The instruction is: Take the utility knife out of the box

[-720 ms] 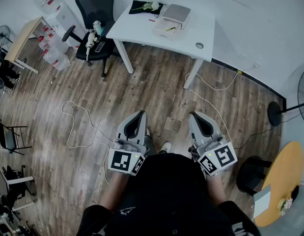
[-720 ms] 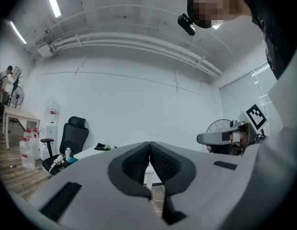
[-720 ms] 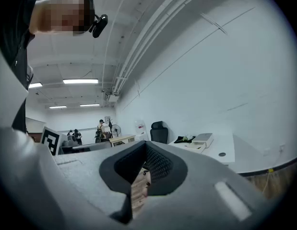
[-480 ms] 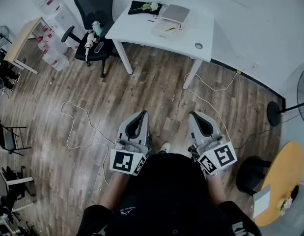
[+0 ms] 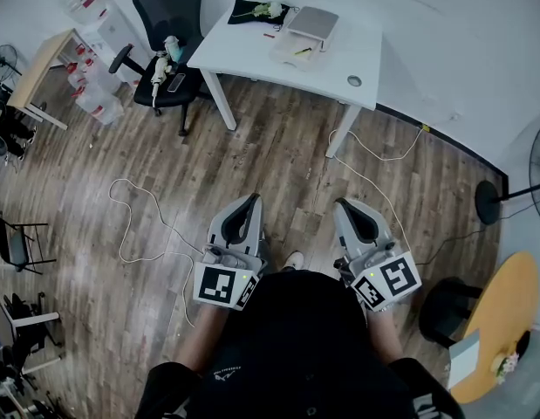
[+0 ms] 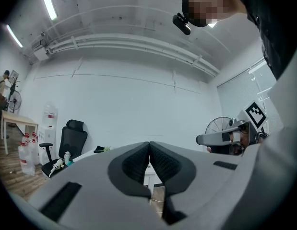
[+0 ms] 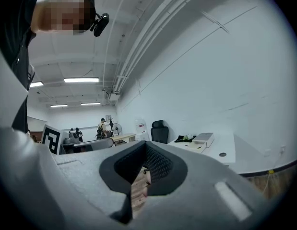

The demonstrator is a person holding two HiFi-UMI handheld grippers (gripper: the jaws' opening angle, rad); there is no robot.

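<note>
The wooden floor [image 5: 252, 164] fills most of the head view. On the far side stands a white table [image 5: 243, 55], with a black office chair [image 5: 169, 11] to its left. Near the person's body, the left tongs [image 5: 249, 202] and the right tongs [image 5: 346, 204] are side by side over the floor, held level. Both point toward the far table and are well apart from it. The left tongs are fully closed: the dark pads [image 6: 135, 161] meet along one line and nothing is between them. The right tongs are also closed at the tips, and they hold nothing and touch nothing. The pale box [image 5: 287, 55] stands on the far table. The utility knife [image 5: 302, 51] seems to be the small yellow thing lying in it, but it is too small to be sure.
</note>
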